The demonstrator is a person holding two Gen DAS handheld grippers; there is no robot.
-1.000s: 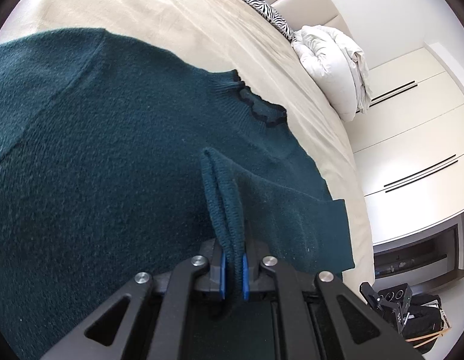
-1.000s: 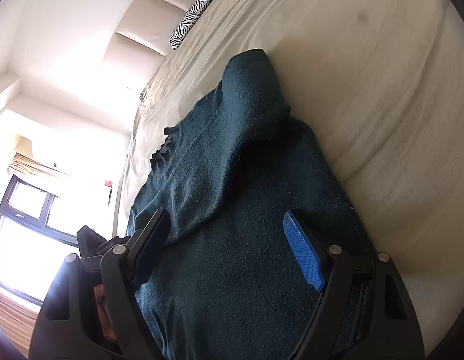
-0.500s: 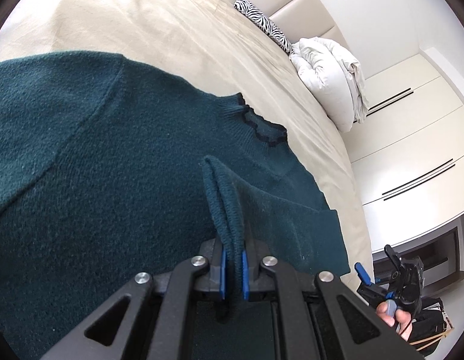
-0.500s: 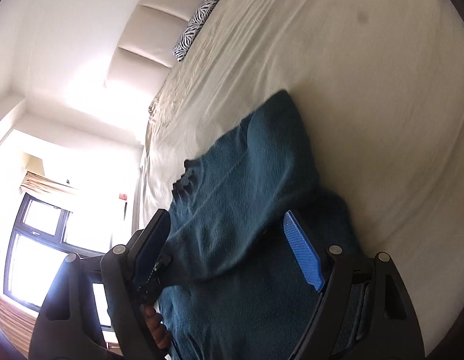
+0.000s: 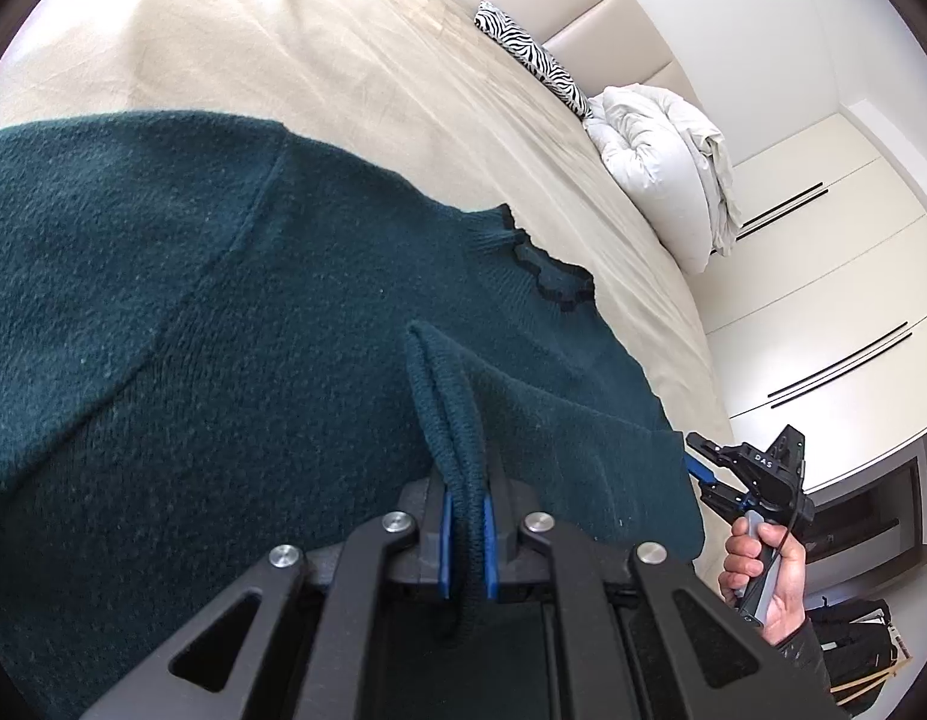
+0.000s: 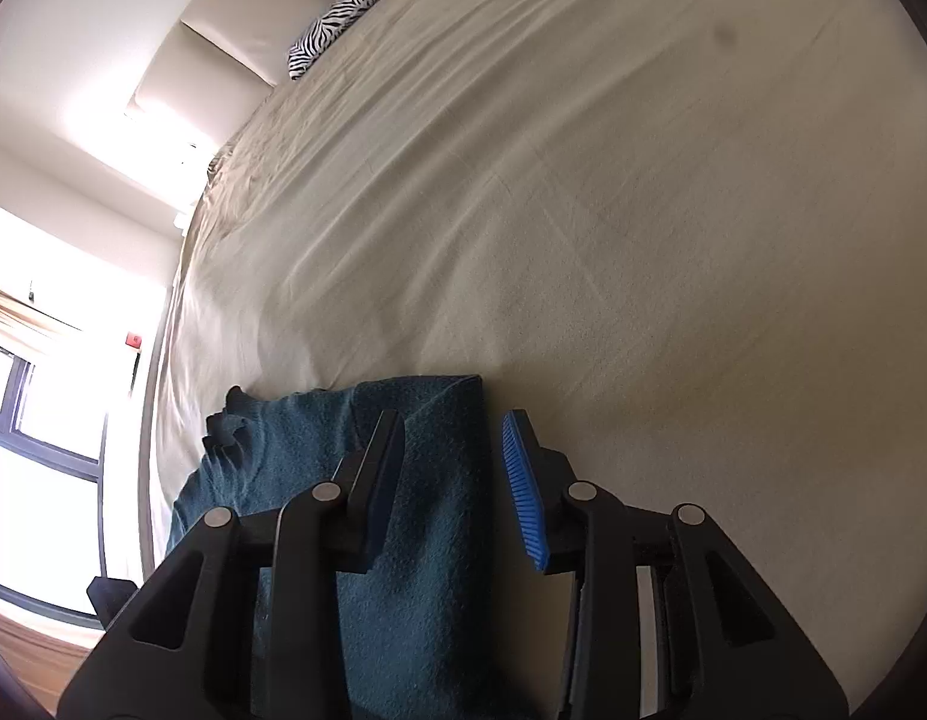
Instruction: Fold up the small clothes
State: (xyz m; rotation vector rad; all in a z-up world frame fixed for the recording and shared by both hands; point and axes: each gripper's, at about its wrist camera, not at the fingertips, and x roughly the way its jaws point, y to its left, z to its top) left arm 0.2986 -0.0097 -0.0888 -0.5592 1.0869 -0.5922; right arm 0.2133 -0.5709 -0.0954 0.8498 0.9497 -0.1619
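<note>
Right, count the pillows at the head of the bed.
1: a zebra-print pillow against the headboard, beside a bundled white duvet. More may lie hidden beyond the frame.

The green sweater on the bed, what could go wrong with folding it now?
1. The left gripper pinches only a thin ribbed edge of the dark green sweater; a tug might slip it free.
2. The right gripper has just been closing, with a gap left and the sleeve's edge between its jaws. It might catch the beige bedsheet too.
</note>
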